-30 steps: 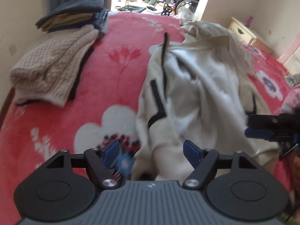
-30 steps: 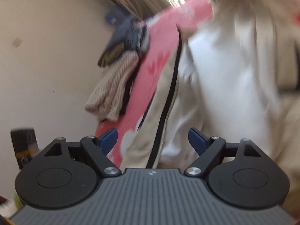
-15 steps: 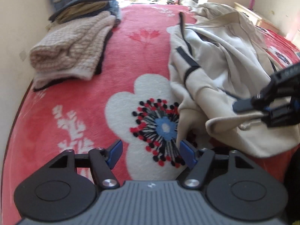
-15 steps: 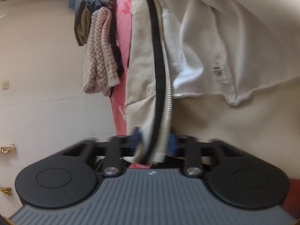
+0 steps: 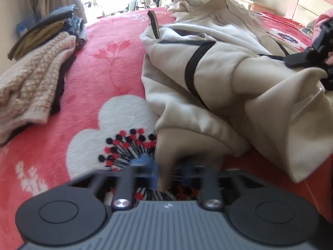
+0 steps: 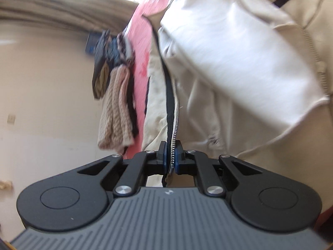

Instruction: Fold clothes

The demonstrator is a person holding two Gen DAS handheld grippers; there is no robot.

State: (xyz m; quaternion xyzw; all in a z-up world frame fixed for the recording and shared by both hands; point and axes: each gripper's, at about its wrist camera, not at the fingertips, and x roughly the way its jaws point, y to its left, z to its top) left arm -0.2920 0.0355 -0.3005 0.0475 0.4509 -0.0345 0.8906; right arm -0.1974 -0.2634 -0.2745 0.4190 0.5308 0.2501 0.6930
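Observation:
A cream zip jacket [image 5: 218, 66] with black trim lies crumpled on the red flowered blanket [image 5: 108, 79]. My left gripper [image 5: 168, 173] is low over the blanket, its blurred fingers closing around a hanging corner of the jacket. My right gripper [image 6: 171, 156] is shut on the jacket's zipper edge [image 6: 174, 125], with the jacket's white lining [image 6: 239, 48] spread above it. The right gripper also shows at the right edge of the left wrist view [image 5: 312, 56].
A pile of folded clothes [image 5: 35, 66], with a beige knit sweater in front and dark garments behind, lies at the left of the bed near the wall. A wooden headboard [image 5: 308, 2] and a bedside cabinet [image 5: 254, 4] stand at the far right. A bright doorway is beyond the bed.
My left gripper's fingers have closed in from wide open onto the jacket corner. My right gripper has shut on the zipper edge and holds it steady.

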